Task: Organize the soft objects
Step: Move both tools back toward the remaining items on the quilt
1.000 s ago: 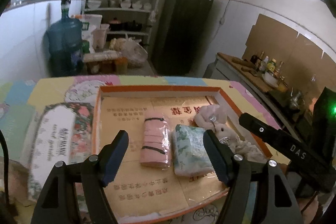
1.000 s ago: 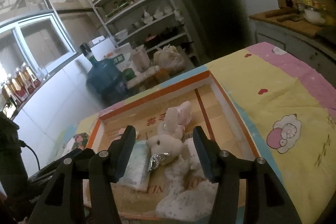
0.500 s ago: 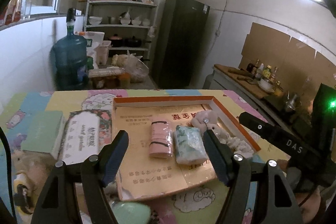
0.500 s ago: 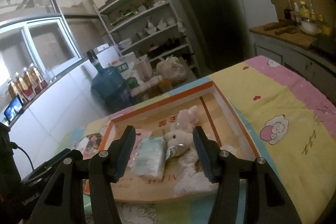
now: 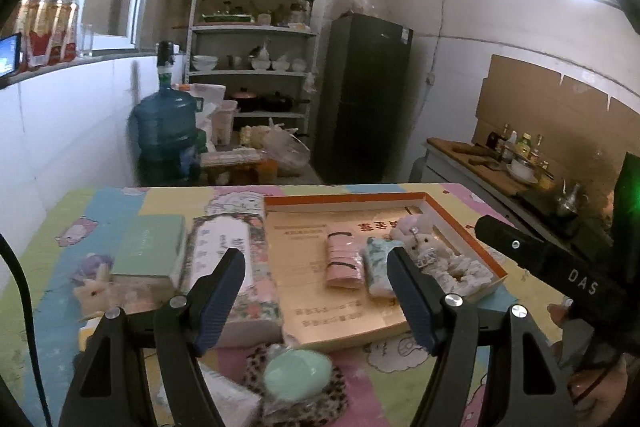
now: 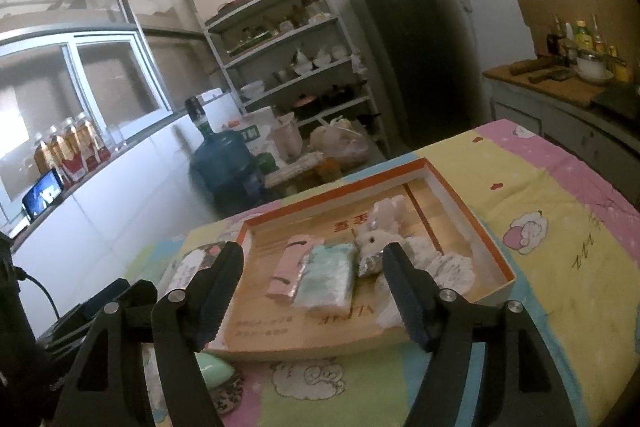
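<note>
In the orange-rimmed box (image 5: pixel 466 223) on your desk (image 5: pixel 408 359), three soft things lie side by side: a pink roll (image 5: pixel 343 263) banded in black at the left, a pale green patterned bundle (image 5: pixel 378 267) touching it, and a white plush rabbit (image 6: pixel 374 237) at the box's right, its fluffy body stretched toward the near wall. Your left tongs (image 5: pixel 316 301) stand wide apart, holding nothing, hanging over the desk on the near side of the box. Your right tongs (image 6: pixel 312 289) have just been opening and now gape equally wide, empty, with the rabbit lying free. Against a second ago, both tongs sit farther back from the box, which looks smaller, and a mint oval object (image 5: pixel 298 373) shows before its near edge.
</note>
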Demonstrator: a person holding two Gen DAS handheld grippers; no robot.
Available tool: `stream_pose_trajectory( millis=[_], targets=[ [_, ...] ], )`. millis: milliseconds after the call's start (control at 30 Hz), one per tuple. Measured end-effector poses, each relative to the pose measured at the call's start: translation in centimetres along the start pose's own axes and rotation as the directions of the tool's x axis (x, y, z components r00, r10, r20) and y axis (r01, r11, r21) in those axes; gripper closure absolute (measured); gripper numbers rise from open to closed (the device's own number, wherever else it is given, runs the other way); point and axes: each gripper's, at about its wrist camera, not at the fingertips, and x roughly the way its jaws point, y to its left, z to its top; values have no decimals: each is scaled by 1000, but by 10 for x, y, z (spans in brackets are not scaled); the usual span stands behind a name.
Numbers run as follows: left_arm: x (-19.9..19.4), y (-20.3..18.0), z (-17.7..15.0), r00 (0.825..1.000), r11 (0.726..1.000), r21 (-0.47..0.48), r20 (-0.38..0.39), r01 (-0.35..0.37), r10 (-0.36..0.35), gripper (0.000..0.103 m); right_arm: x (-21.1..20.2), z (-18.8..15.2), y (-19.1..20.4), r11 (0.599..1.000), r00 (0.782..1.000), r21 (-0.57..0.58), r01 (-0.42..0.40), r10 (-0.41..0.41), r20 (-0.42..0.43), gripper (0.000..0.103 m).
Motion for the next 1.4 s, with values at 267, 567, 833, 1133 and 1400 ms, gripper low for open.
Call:
stream_pose_trajectory(
  millis=[267, 567, 833, 1133, 1400],
  targets=[
    [-27, 16, -6, 999, 1000, -4, 40, -29, 29, 30, -14, -8, 15, 1000, 1000, -18, 10, -10, 9, 28],
    [-49, 27, -15, 997, 999, -7, 57, -52, 52, 30, -25, -18, 35, 999, 1000, -45, -7, 8, 10, 28],
    [-68, 42, -22, 993, 996, -17, 77, -88, 89, 30, -27, -27, 50, 998, 1000, -62, -27, 28, 5, 28],
    [-81, 56, -29, 991, 995, -33, 90, -97, 99, 30, -27, -37, 74, 993, 998, -100, -59, 58, -16, 28],
    [-94, 65, -35, 987, 993, -45, 108, -111, 116, 30, -29, -47, 92, 988, 997, -128, -81, 79, -24, 28]
  ],
)
